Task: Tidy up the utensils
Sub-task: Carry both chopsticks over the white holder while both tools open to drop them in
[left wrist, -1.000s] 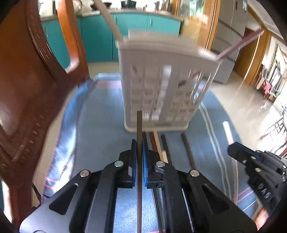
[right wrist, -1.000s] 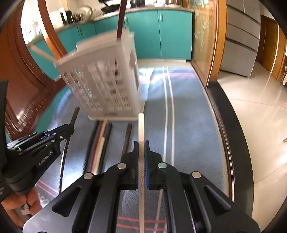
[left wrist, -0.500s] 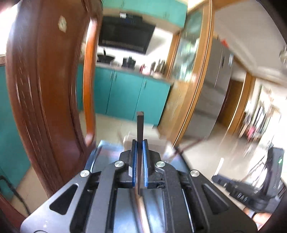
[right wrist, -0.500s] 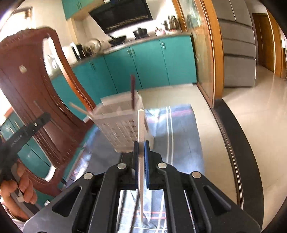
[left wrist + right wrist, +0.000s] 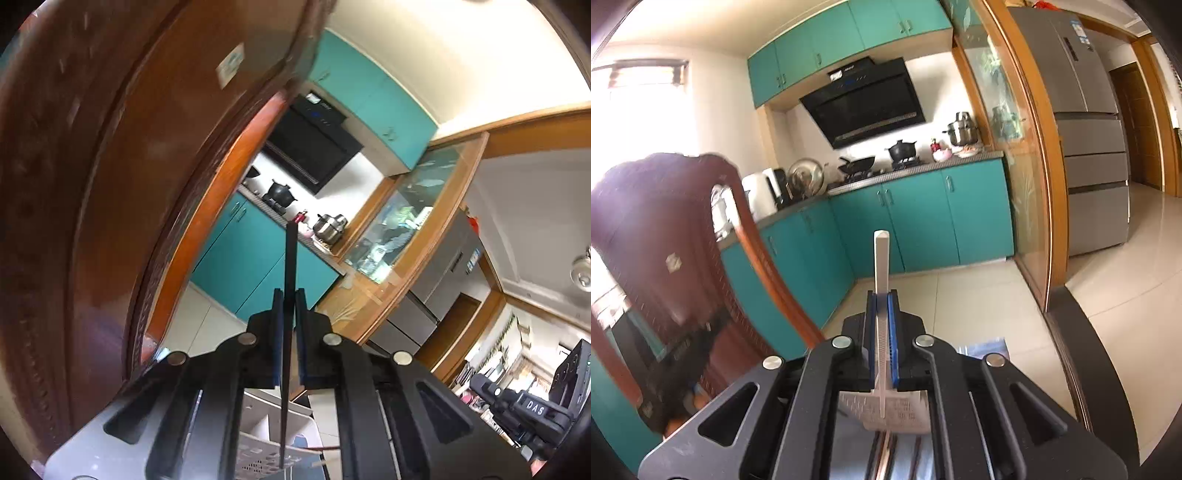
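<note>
**Hidden, cropped and blurred**

Mostly masked by the left hand-held gripper [image 5: 289,295]: white basket [image 5: 266,448], only a patch of rim and lattice visible between the black frames. Lower tip of the dark chopstick [image 5: 288,314] lost against that lattice; inside or merely above, impossible to tell. In the right wrist view, same basket [image 5: 905,410] reduced to a sliver behind the right hand-held gripper [image 5: 882,295]. Remaining chopsticks [image 5: 886,454] on the table cut off by the bottom edge, count uncertain. Wooden chair [image 5: 92,184] smeared by motion, carving illegible. Other gripper's body at far right cropped by the fisheye rim.
</note>
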Demonstrator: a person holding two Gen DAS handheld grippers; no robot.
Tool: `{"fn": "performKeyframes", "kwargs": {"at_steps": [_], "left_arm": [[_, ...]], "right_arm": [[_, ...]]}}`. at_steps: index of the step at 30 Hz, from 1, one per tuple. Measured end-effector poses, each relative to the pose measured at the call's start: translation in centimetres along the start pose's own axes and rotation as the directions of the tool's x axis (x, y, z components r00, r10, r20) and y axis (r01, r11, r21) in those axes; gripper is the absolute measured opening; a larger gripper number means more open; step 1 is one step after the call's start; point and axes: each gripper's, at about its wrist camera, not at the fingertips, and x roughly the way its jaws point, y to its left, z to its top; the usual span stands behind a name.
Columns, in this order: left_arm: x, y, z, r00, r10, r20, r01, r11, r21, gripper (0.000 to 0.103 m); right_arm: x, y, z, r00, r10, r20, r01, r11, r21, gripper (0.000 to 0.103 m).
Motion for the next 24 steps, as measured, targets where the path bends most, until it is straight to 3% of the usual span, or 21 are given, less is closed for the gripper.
{"fn": "performKeyframes", "kwargs": {"at_steps": [6,11,19,21,24], "left_arm": [[1.9,-0.9,0.1,0.995,0.040,0.087,-0.045,0.997,0.055,0.007],[3.9,-0.8,-2.7,0.990,0.122,0.076,-0.132,0.981,0.143,0.007],[5.1,-0.2,-4.8,0.986,0.167,-0.001,-0.163,0.966,0.202,0.007],[4.9,0.0,-5.1,0.986,0.166,-0.014,-0.159,0.965,0.206,0.012],[4.3,0.1,-5.4,0.986,0.167,-0.026,-0.158,0.962,0.221,0.021]], "right_arm": [[3.2,0.6,-0.3,0.994,-0.039,0.106,0.042,0.999,-0.023,0.007],[7.3,0.9,-3.7,0.998,-0.050,0.022,0.052,0.996,-0.074,0.007],[9.5,0.4,-7.1,0.995,-0.057,-0.078,0.049,0.994,-0.096,0.008],[8.5,0.1,-7.1,0.996,-0.057,-0.065,0.051,0.995,-0.089,0.023],[6.0,-0.1,-6.7,0.999,-0.045,-0.027,0.043,0.996,-0.073,0.033]]}}
